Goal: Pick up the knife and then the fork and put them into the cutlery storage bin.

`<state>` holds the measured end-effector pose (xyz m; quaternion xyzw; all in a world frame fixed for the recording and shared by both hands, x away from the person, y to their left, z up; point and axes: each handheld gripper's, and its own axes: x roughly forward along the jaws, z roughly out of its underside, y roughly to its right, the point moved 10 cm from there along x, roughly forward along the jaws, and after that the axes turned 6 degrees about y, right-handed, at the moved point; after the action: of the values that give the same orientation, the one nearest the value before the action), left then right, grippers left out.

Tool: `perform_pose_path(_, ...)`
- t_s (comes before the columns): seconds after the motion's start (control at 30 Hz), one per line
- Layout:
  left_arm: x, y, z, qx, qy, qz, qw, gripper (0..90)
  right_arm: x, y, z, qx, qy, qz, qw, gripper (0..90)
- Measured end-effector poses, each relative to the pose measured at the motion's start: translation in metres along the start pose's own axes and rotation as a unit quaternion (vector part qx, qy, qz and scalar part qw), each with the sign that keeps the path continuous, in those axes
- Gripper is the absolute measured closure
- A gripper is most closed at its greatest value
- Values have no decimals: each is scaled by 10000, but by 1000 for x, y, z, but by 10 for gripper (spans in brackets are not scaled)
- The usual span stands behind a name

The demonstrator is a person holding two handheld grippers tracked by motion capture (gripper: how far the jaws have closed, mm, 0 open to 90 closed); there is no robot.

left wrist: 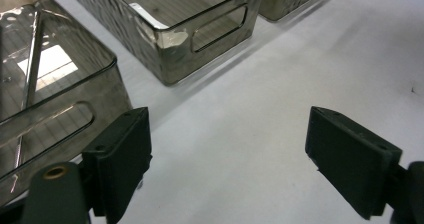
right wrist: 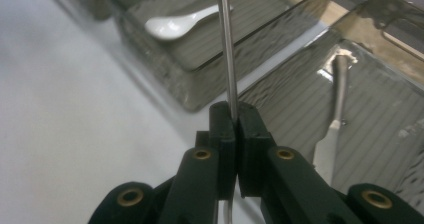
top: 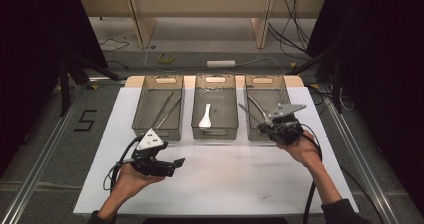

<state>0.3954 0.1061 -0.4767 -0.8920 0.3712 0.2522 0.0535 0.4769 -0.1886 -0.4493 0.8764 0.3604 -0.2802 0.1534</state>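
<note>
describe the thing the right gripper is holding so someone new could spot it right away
Three clear plastic bins stand in a row on the white sheet; go to the right bin. At its near edge the right gripper is shut on a thin metal utensil whose shaft sticks up and out of the gripper. Unlike the white spoon in the middle bin and the metal utensil lying in the right bin, it is lifted, not resting.
</note>
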Motion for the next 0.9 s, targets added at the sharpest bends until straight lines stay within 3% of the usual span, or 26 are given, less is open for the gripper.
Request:
perform_pose_path(0.23,-8,-5,8,-17,91,-133,9999,176,2,43,-22,536,-34,234,9983,879)
perform_pose_path(0.33,-9,-5,10,-113,140,-47,9998,174,5,58,-31,663,-22,345,9972,879)
perform_pose_path(0.43,-10,-4,10,-72,171,-49,9998,172,10,70,-36,787,-47,444,9959,879)
perform_pose_path(0.67,-12,-4,6,-26,337,-90,9994,169,30,95,-28,1171,-244,669,9906,878)
perform_pose_path(0.9,-12,-2,8,-33,311,-57,9995,162,44,104,-14,1407,-425,771,9861,877)
